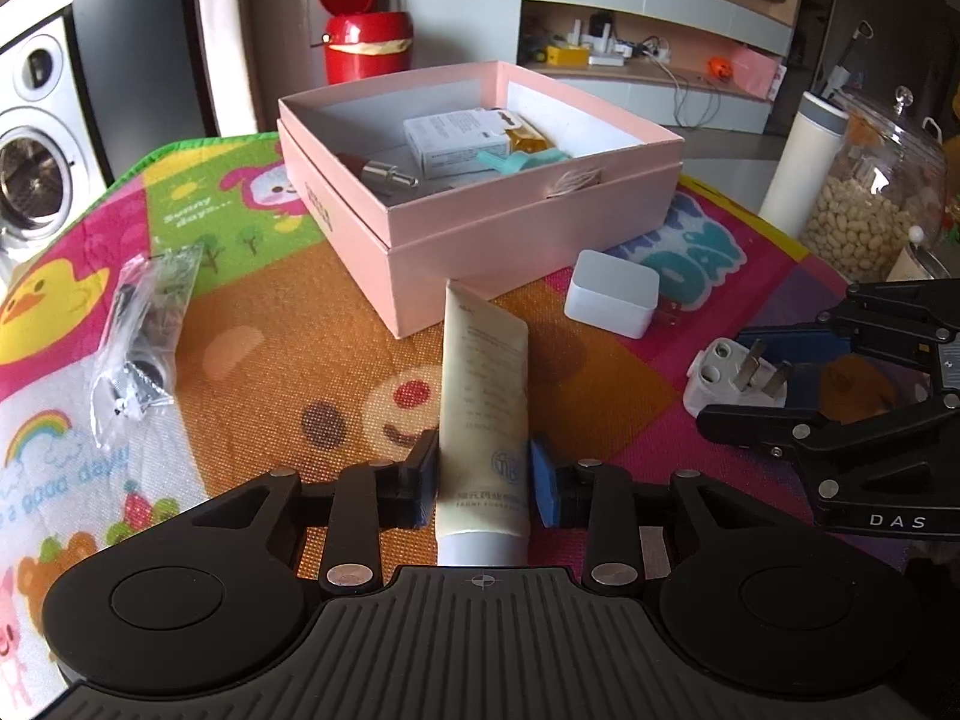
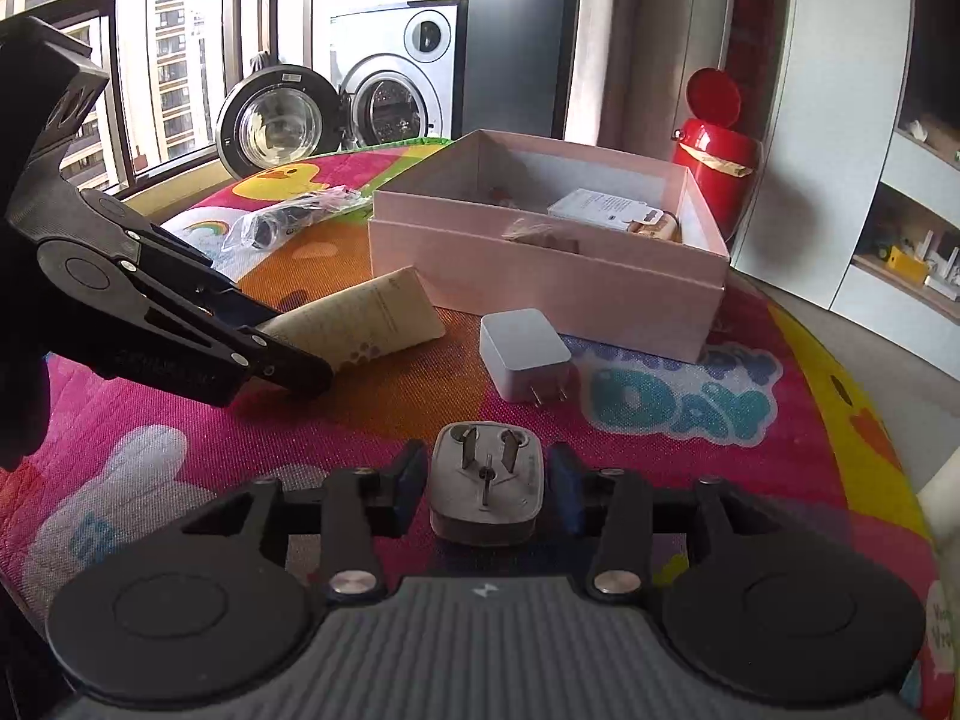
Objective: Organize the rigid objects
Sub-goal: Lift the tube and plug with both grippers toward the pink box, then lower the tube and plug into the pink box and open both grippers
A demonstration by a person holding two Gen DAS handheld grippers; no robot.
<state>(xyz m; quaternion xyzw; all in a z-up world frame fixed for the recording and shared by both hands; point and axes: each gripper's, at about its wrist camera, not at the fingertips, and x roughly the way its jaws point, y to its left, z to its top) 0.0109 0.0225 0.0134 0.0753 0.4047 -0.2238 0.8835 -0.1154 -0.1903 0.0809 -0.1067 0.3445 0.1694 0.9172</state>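
on a cartoon-print mat, the left gripper [image 1: 483, 474] straddles a cream tube [image 1: 483, 420], its long axis pointing ahead at the pink box [image 1: 480, 234]; jaws slightly apart, barely touching. the right gripper [image 2: 486, 483] brackets a grey plug adapter [image 2: 486, 489], pads clear, not gripping.

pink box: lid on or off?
Off. The pink box is open-topped, its contents visible: a small carton and a teal clip.
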